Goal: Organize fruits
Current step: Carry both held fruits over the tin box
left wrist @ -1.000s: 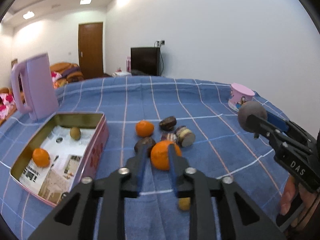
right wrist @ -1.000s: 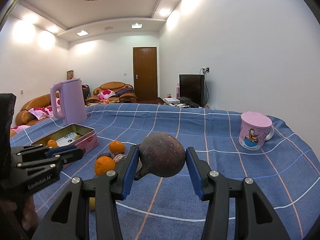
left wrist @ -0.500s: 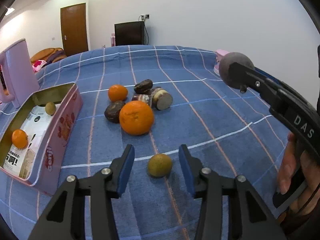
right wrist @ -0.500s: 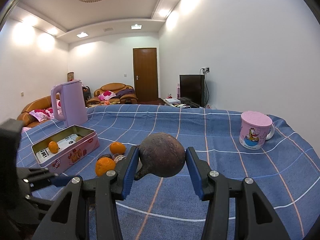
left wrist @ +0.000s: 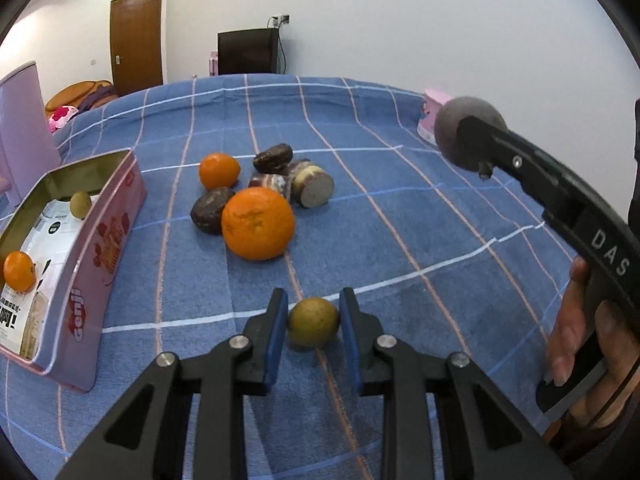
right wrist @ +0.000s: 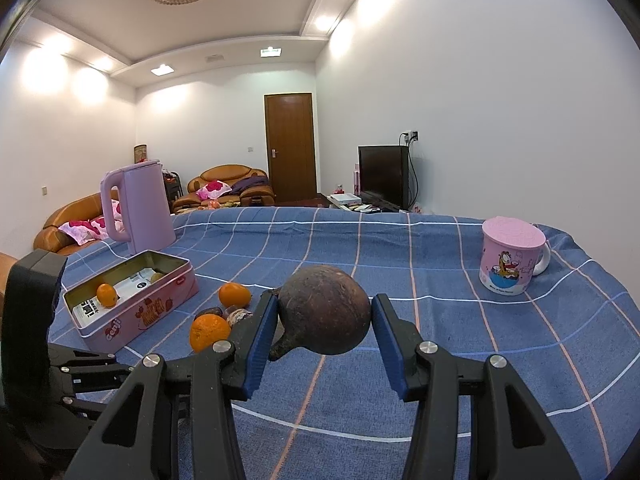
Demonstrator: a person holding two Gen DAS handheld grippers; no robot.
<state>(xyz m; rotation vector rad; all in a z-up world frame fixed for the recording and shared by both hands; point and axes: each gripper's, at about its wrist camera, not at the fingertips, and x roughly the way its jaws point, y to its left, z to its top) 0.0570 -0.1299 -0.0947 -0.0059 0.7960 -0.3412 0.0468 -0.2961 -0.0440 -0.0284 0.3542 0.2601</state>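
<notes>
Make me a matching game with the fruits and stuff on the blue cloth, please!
Things:
1. small green fruit
2. big dark round fruit
3. little orange
4. pink mug

Places:
A. inside the pink tin
B. between the left gripper fingers
C. standing alone on the cloth
D. held up by the right gripper

Pairs: 1-B, 2-D, 3-A, 4-C
</notes>
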